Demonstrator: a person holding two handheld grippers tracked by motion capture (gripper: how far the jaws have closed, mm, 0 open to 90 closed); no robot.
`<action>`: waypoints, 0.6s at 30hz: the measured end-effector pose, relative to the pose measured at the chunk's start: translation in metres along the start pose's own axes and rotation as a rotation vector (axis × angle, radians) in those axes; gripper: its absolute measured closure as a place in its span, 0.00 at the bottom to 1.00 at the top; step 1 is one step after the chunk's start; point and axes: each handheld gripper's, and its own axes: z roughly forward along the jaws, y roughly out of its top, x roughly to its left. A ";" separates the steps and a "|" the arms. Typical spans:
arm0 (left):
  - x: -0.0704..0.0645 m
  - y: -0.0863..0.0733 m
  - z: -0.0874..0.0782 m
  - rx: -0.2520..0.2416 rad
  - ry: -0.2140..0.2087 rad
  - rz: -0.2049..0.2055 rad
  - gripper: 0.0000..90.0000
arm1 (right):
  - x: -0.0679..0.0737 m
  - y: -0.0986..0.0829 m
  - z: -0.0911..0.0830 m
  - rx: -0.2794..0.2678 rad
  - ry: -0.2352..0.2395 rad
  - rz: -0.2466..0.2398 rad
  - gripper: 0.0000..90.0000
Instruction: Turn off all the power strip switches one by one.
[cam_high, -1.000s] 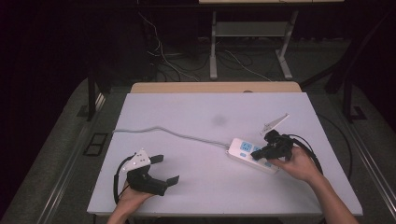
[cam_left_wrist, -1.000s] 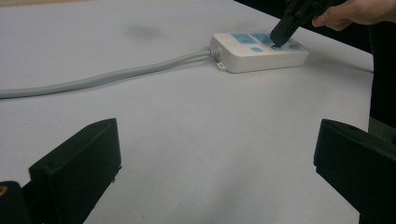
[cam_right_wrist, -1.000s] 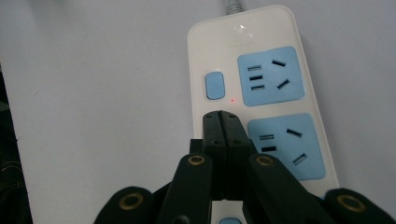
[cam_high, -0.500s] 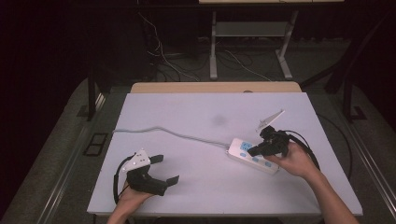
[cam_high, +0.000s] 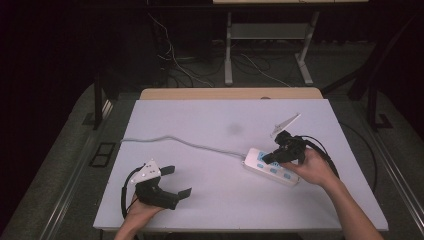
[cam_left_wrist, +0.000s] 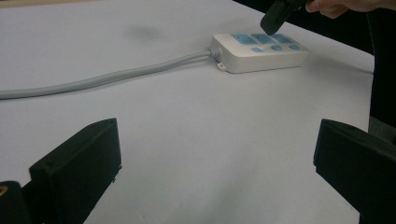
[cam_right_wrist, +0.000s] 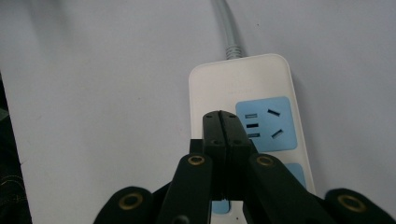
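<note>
One socket hidden under right claw (cam_right_wrist: 223, 122) tips.

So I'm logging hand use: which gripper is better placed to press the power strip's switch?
Probably the right gripper: shut, right over the power strip. The left gripper sits open, well away.

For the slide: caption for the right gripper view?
Right tool, shut, poised over white power strip with blue sockets.

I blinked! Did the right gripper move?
Yes. The right gripper slid leftward along the white power strip, toward its grey cable end.
</note>
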 end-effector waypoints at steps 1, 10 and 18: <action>0.000 0.000 0.000 0.000 0.000 0.000 0.00 | 0.000 0.001 0.001 0.000 0.000 -0.004 1.00; 0.000 0.000 0.000 0.000 -0.002 0.001 0.00 | 0.000 0.007 0.009 0.006 0.007 -0.008 1.00; 0.000 0.000 0.000 0.001 -0.001 0.001 0.00 | -0.001 0.008 0.013 0.009 0.009 0.000 1.00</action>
